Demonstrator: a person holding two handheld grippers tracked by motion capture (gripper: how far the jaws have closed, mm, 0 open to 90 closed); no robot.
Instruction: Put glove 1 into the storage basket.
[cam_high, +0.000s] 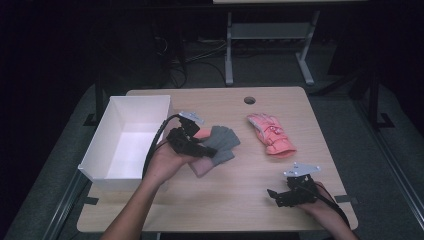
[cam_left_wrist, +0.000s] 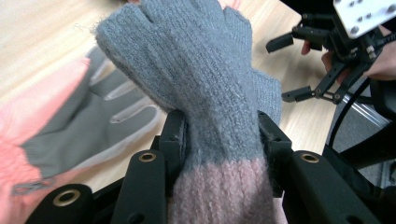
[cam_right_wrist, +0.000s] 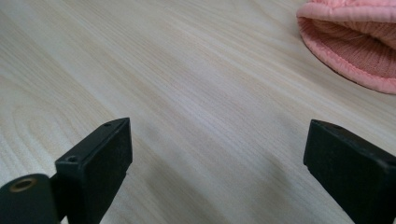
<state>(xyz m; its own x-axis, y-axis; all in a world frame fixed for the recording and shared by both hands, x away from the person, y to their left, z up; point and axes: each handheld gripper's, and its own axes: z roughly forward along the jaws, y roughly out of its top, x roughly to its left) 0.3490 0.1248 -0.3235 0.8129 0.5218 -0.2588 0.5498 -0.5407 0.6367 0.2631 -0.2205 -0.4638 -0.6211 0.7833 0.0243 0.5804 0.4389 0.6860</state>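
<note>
1. Dark floor surrounds the pale wooden table (cam_high: 280, 170) in the high view. The left tongs (cam_high: 207, 149) grip a grey knitted fingerless glove with a pink cuff (cam_high: 224, 142), just right of the white open box (cam_high: 95, 152); judged next, it goes left into that box.
2. Left gripper view: jaws clamp the glove near its cuff; beneath lies a pink glove with a grey palm (cam_left_wrist: 70, 126), partly covered.
3. Right gripper view: the right tongs (cam_right_wrist: 215, 158) gape empty over bare table; the far pink padded glove (cam_right_wrist: 355, 42) is cut off.
</note>
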